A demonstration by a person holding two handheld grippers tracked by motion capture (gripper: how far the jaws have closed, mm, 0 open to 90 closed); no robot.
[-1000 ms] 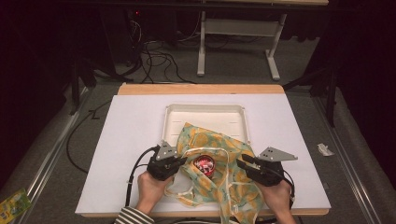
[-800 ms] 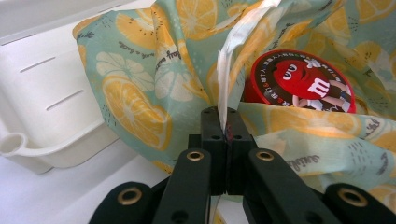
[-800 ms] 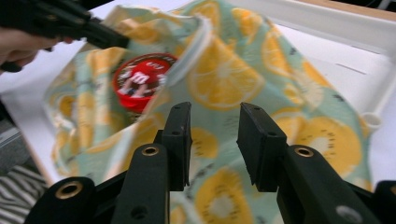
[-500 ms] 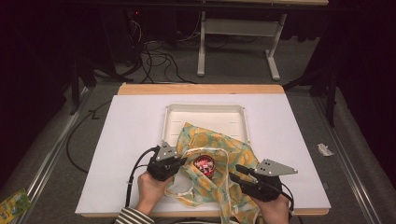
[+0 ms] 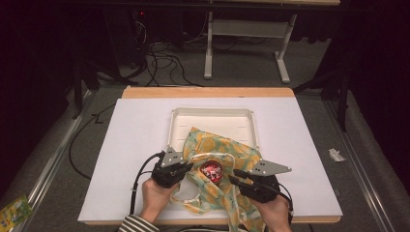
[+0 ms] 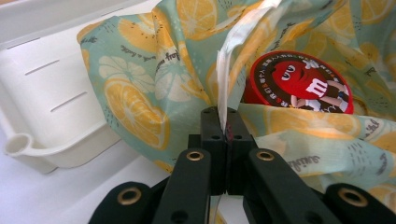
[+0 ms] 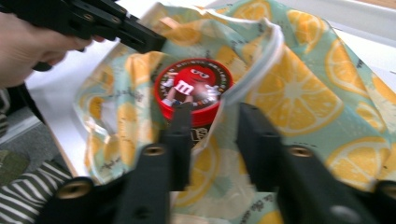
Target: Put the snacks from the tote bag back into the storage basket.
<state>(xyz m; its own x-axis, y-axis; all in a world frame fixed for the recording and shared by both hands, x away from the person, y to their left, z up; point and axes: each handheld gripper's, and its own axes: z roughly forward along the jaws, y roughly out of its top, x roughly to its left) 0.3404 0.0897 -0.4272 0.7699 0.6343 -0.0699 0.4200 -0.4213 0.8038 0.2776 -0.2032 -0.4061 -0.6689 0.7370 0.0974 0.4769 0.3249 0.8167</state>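
Two grippers on it: left gripper (image 6: 226,122) pinches the lemon-print fabric bag (image 5: 220,150) open around the round red candy tin (image 5: 211,170), while right gripper (image 7: 212,121), jaws apart and just closing, straddles the rim.

White tray (image 5: 212,118) on white table (image 5: 135,140), cables (image 5: 164,55) on grey floor, yellow-green packet (image 5: 12,212)

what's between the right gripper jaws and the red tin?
In the right gripper view, the right gripper has its jaws apart around the white drawstring and lemon-print bag rim; the red tin sits just beyond.
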